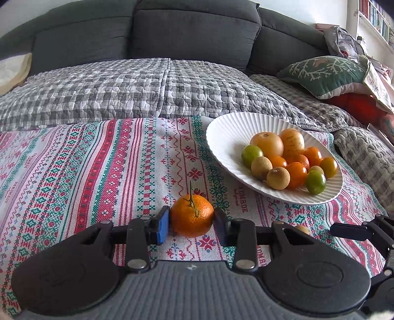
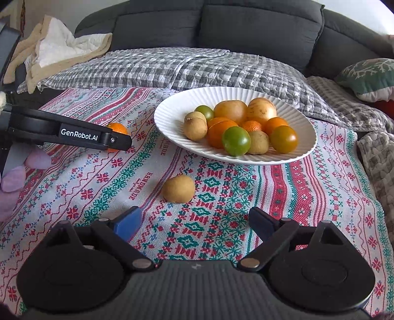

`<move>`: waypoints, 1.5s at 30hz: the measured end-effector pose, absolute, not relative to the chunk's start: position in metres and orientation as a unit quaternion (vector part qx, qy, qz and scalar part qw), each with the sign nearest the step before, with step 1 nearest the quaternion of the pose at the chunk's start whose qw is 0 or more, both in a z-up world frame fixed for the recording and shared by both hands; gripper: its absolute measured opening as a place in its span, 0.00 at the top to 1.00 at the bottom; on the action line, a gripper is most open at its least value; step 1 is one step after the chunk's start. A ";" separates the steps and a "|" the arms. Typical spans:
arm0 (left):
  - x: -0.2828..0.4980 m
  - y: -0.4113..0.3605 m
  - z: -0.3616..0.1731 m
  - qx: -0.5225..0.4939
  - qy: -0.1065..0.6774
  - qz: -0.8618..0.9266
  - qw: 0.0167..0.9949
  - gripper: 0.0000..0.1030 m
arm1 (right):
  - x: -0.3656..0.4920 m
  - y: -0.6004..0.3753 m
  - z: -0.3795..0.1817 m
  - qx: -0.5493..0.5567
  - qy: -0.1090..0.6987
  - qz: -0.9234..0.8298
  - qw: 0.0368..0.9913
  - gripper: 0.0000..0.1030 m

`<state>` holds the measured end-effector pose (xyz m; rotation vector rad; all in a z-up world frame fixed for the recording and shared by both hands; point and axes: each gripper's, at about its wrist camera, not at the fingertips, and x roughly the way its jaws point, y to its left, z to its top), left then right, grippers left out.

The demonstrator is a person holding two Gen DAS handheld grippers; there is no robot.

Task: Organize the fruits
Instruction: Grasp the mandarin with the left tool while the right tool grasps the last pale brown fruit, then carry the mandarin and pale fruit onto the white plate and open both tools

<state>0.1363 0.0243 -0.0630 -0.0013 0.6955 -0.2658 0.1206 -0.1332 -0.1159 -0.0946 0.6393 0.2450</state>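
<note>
Plate (image 2: 172, 108) mostly loaded; left gripper (image 1: 191, 222) pinches mandarin (image 1: 192, 215) left of plate, right gripper (image 2: 195, 222) wide open, empty, longan (image 2: 178, 188) still loose before plate.

Both wrist views look low and close across the patterned cloth (image 1: 98, 160) toward the sofa (image 2: 221, 22), sharing the fruit plate (image 1: 221, 137).
</note>
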 end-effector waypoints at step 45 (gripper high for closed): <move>0.128 0.020 -0.048 -0.001 0.336 -0.168 0.927 0.71 | 0.124 -0.123 -0.094 -0.032 0.288 0.151 0.945 0.75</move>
